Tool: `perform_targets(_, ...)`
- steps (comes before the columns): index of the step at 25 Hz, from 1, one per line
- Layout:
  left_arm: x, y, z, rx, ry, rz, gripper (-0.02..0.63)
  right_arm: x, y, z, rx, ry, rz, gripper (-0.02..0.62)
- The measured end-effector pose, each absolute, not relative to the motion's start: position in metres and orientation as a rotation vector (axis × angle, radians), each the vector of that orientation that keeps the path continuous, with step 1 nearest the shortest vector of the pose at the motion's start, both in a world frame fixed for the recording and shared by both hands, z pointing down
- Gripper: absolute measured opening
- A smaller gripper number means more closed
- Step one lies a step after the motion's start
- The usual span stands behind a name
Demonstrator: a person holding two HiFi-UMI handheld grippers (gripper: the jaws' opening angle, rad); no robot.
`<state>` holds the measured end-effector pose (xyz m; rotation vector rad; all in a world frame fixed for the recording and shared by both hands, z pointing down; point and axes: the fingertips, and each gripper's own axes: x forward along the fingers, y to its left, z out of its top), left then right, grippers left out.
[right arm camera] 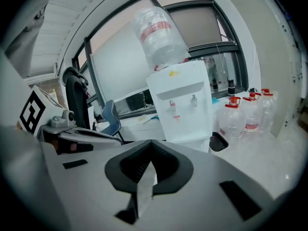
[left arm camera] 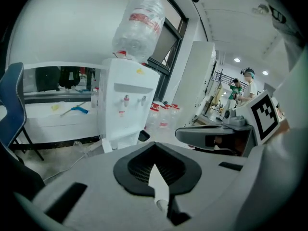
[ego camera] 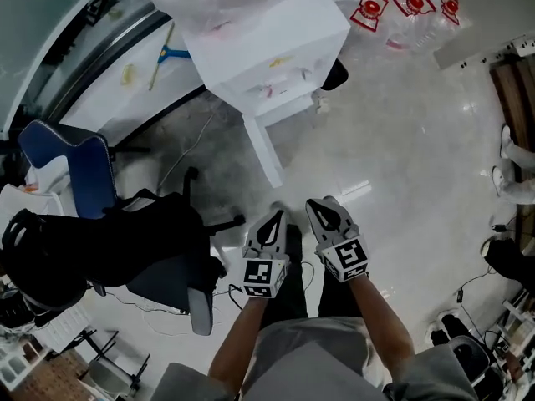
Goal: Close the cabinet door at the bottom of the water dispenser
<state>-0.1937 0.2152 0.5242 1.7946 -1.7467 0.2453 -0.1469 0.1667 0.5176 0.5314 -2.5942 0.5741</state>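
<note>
The white water dispenser (ego camera: 267, 36) stands at the top of the head view with a large clear bottle (left arm camera: 139, 25) on top. Its bottom cabinet door (ego camera: 262, 150) hangs open, a white panel jutting out over the floor towards me. My left gripper (ego camera: 272, 220) and right gripper (ego camera: 323, 210) are side by side low over the floor, short of the door's free edge and touching nothing. Both are shut and empty. The dispenser (left arm camera: 126, 105) is ahead in the left gripper (left arm camera: 155, 167) view. It (right arm camera: 185, 105) also faces the right gripper (right arm camera: 147, 170).
A blue chair (ego camera: 79, 161) and a black office chair draped in dark cloth (ego camera: 125, 241) stand to the left. Several red-capped water bottles (ego camera: 410, 11) sit right of the dispenser, beside a black bin (right arm camera: 219, 141). A cable (ego camera: 188, 153) lies on the floor. People (left arm camera: 243, 85) stand far off.
</note>
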Motion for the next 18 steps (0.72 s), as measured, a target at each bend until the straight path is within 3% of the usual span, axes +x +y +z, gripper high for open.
perform_targets(18,-0.222,0.231,0.686,1.837,-1.649,0.358,0.006,-0.182,0.178,0.658,0.522,-2.529,0.580,0.008)
